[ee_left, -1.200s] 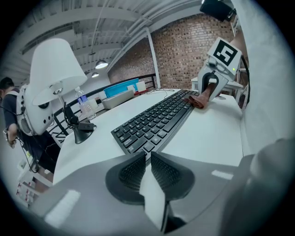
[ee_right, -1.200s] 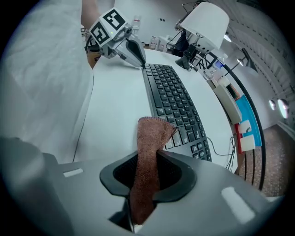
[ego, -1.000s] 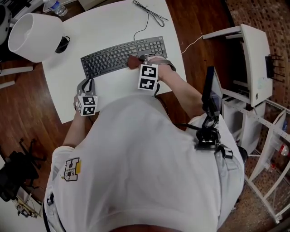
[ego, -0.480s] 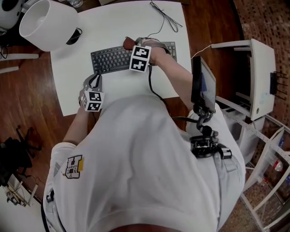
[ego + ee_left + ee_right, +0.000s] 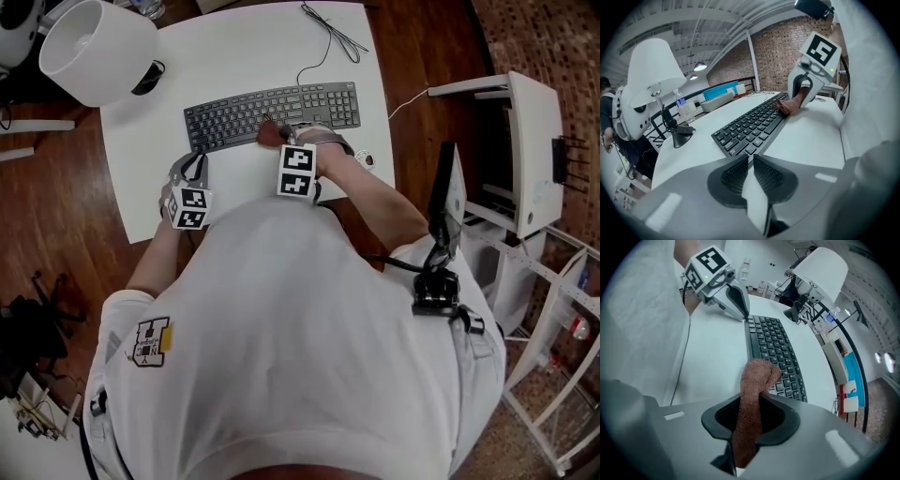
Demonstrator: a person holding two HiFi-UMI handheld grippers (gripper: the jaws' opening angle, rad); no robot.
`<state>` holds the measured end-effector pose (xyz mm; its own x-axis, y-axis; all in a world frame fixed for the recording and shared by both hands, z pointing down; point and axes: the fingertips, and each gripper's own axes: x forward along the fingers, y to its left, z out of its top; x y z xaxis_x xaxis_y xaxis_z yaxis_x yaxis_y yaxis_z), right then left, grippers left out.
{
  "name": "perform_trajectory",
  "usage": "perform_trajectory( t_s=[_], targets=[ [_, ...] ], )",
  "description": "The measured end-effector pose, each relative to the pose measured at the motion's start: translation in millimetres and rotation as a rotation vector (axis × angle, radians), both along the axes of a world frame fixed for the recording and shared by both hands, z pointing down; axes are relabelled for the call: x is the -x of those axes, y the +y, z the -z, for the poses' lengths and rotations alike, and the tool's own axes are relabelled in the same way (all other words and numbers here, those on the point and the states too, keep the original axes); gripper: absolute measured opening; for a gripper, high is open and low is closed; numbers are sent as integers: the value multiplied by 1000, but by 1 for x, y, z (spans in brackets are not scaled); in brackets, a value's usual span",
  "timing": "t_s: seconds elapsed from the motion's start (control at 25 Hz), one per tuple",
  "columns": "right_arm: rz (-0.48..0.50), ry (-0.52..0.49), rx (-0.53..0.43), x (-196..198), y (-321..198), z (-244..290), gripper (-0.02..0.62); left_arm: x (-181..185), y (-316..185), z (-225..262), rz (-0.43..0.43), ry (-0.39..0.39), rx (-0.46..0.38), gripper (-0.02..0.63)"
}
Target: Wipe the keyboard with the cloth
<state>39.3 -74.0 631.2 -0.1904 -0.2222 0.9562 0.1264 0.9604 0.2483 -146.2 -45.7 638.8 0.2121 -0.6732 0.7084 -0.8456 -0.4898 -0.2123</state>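
Right gripper [image 5: 751,403] clamping brown cloth [image 5: 757,376] at keyboard [image 5: 774,343], left gripper [image 5: 750,164] nearby

My white table [image 5: 239,52] carries a black keyboard [image 5: 272,112] lying crosswise, its right end close to the right edge. Its thin black cable [image 5: 330,39] trails off toward the far edge. A white-shaded lamp [image 5: 94,52] stands at the far left corner.
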Motion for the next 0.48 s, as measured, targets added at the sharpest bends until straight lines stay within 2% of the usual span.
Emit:
perform_trajectory(
  t_s=[0.12, 0.24, 0.32, 0.48],
  targets=[
    [18, 10, 30, -2, 17, -4, 87, -1, 0, 0, -6, 3, -1, 37],
    [7, -7, 36, 4, 5, -1, 87, -3, 0, 1, -11, 9, -2, 37],
    [-28, -46, 15, 17, -21, 10, 87, -2, 0, 0, -15, 14, -3, 37],
    [-54, -85, -87, 52, -93, 26, 87, -1, -2, 0, -19, 28, -3, 37]
  ],
)
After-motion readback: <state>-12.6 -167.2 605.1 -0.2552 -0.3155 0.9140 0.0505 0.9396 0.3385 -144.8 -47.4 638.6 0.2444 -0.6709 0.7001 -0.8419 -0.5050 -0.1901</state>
